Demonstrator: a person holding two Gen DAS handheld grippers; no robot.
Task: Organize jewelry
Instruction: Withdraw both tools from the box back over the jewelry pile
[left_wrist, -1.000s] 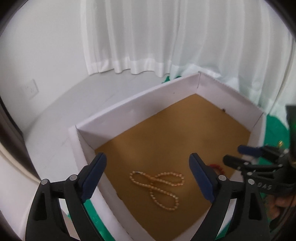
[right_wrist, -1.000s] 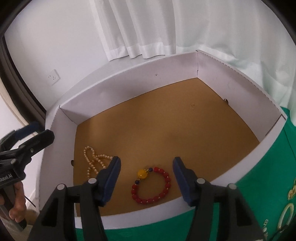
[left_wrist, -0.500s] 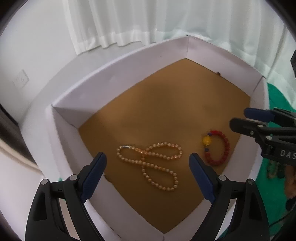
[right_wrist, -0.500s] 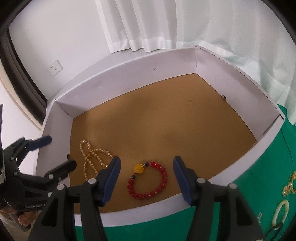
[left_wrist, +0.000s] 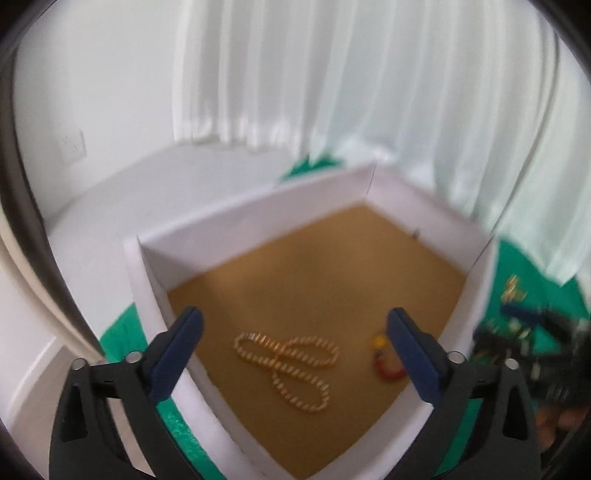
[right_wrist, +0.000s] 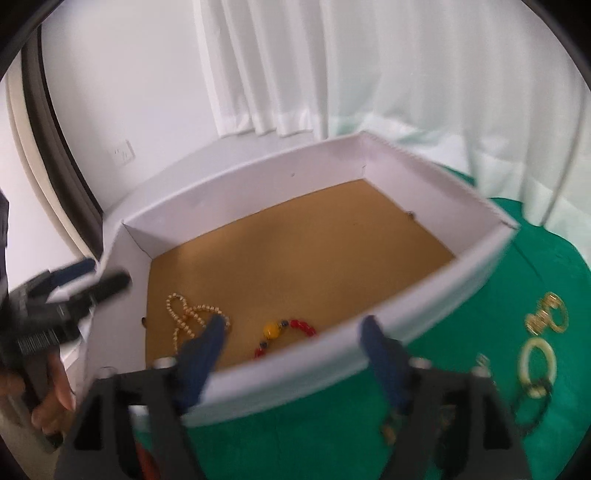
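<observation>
my L gripper (left_wrist: 293, 332) – jaws opening, nothing btwn | my R gripper (right_wrist: 293, 341) – opening too, empty | pearl necklace (left_wrist: 286, 363) + red bracelet (right_wrist: 284, 334) lie apart in white box (right_wrist: 424, 306)

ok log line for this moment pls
left gripper: opening, empty | right gripper: opening, empty | box: pearl necklace, red bead bracelet | green cloth: gold jewelry, pale ring

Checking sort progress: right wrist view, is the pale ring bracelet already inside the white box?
No, the pale ring bracelet lies on the green cloth outside the white box, beside a gold piece.
</observation>
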